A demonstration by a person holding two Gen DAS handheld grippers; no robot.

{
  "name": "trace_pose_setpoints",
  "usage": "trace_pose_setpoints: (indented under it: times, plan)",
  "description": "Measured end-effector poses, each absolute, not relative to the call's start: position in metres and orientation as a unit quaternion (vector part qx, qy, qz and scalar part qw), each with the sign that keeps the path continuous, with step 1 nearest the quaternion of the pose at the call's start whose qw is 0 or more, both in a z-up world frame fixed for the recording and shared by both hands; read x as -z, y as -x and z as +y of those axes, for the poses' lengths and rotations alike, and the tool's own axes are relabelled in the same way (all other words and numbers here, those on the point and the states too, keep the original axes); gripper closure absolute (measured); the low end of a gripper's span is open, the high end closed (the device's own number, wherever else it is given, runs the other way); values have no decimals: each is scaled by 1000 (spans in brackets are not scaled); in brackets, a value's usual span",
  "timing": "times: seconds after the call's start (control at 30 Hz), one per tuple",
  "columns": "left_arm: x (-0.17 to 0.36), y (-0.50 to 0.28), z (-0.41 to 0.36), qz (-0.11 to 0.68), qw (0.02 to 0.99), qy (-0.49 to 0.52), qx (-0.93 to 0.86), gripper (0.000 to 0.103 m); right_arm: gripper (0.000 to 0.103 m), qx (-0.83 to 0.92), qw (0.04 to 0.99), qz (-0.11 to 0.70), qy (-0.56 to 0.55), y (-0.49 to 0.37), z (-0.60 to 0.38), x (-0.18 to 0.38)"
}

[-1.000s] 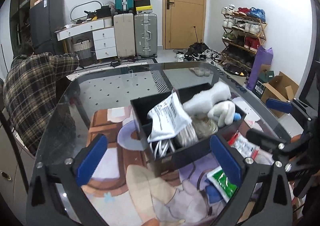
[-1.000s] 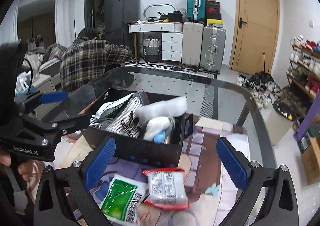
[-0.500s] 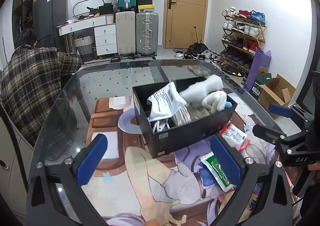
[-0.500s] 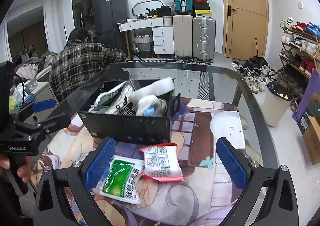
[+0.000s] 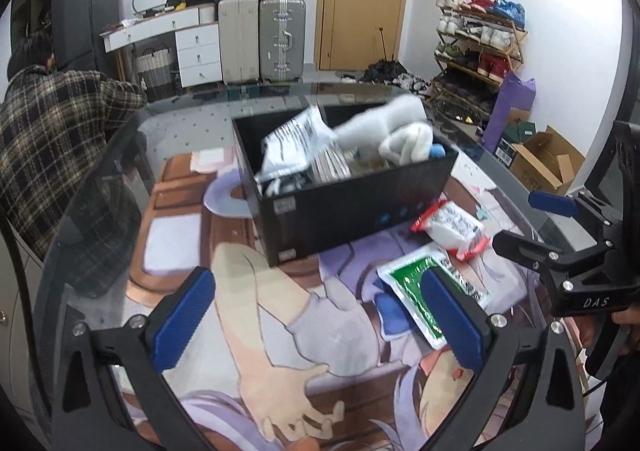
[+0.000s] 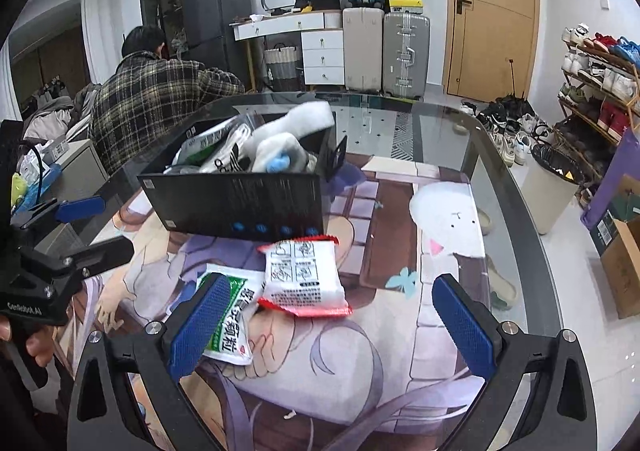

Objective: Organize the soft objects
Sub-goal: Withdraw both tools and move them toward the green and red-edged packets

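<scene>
A: Where's the soft stuff?

B: Most is in the black box (image 5: 352, 207) on the glass bench (image 6: 500, 187). White socks (image 5: 404, 135) and a silver bag (image 5: 296, 143) stick up out of it. A little blue thing (image 5: 438, 150) sits by the socks.

A: Anything outside the box?

B: Yep, 2 packs. A white pack w/ red edges (image 6: 306, 275) lies just in front of the box. A green & white pack (image 6: 234, 319) lies next to it, and the red one sits a bit on top of it.

A: What's the left claw (image 5: 320, 319) doing?

B: It's wide apart, nothing in it. It's over the cartoon mat (image 5: 280, 335), near the box front. Its right blue pad (image 5: 452, 315) covers part of the green pack.

A: And the right claw (image 6: 332, 325)?

B: Also spread wide, holding nothing. The 2 packs are right ahead, btw its pads. Its left blue pad (image 6: 200, 327) is in front of the green pack. Can't tell if it touches.

A: Anyone else around?

B: A person in a plaid shirt (image 6: 152, 107) is past the bench, back turned.
</scene>
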State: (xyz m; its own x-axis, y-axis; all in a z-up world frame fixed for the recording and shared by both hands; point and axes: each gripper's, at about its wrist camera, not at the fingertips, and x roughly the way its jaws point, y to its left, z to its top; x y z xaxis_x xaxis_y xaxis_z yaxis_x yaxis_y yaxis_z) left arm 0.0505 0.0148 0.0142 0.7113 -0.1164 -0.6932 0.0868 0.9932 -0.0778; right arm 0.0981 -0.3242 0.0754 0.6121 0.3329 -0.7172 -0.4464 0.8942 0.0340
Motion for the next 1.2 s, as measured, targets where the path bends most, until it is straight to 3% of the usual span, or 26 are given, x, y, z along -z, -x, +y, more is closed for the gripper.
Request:
trace_pose_setpoints:
  times: [0.63,1.2]
  plan:
    - [22,-88,-51,452,884,74,92,0,1,-187,890,406,88,-104,-349,-53]
    - [32,-106,-66,463,884,34,62,0,1,-172,895,404,82,-109,-363,-54]
